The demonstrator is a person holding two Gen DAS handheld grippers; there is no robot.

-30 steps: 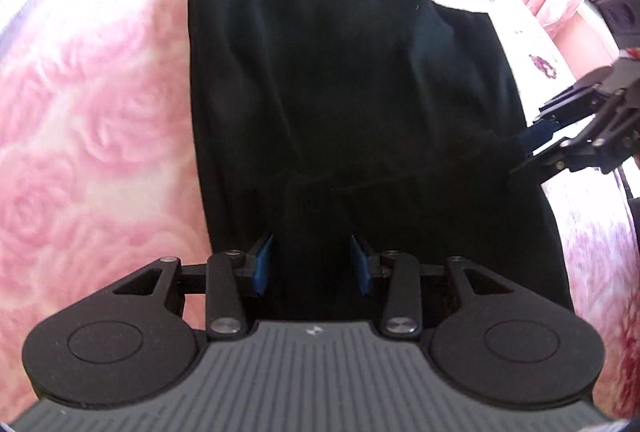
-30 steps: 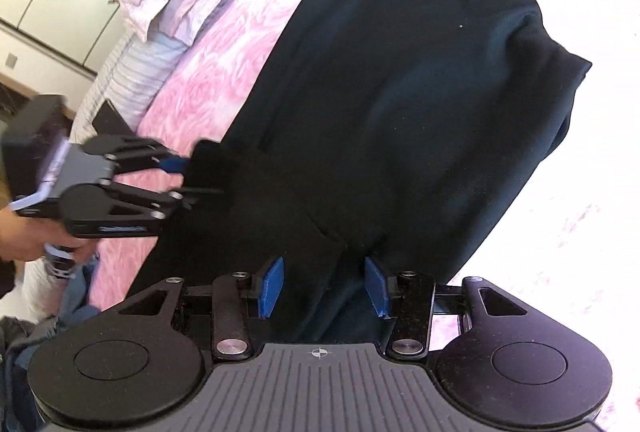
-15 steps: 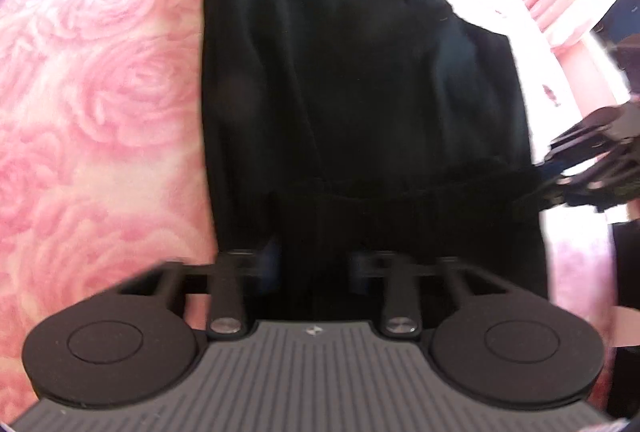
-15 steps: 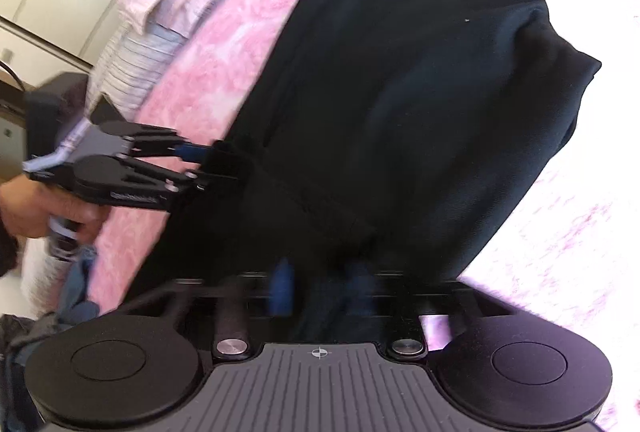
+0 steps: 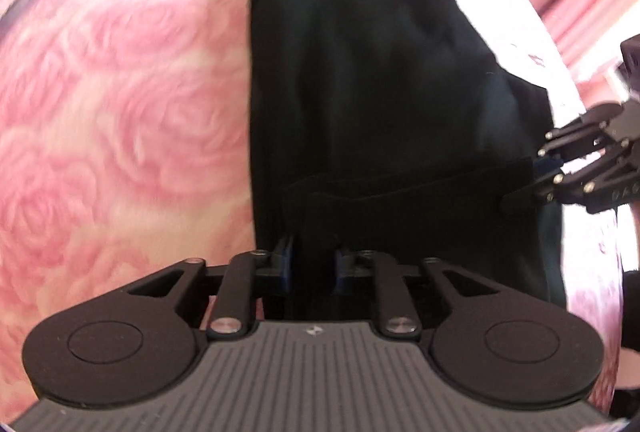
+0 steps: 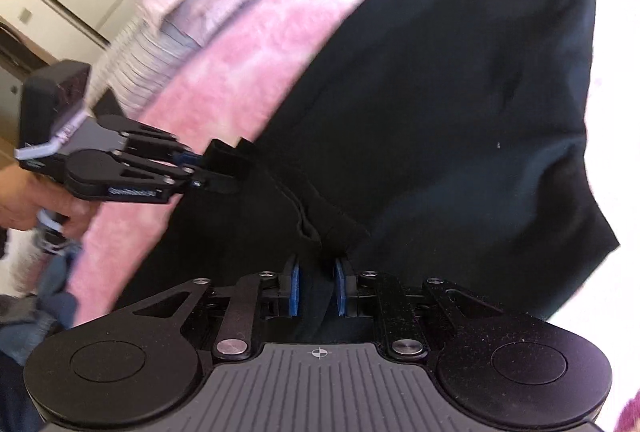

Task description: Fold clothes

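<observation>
Both grippers, left gripper (image 5: 312, 269) opening, right gripper (image 6: 317, 286) clamped, hold the black garment's (image 5: 380, 80) near edge.

Black trousers (image 5: 360, 92); pink, seemingly rose-patterned bedspread (image 5: 120, 112).

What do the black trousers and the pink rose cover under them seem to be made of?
Black trousers: probably a smooth woven cloth, matte; it lies flat with soft creases and a stitched pocket line. Pink rose cover: seemingly a plush fleece blanket, since the rose pattern looks raised and fuzzy, though blur leaves that open.
</observation>
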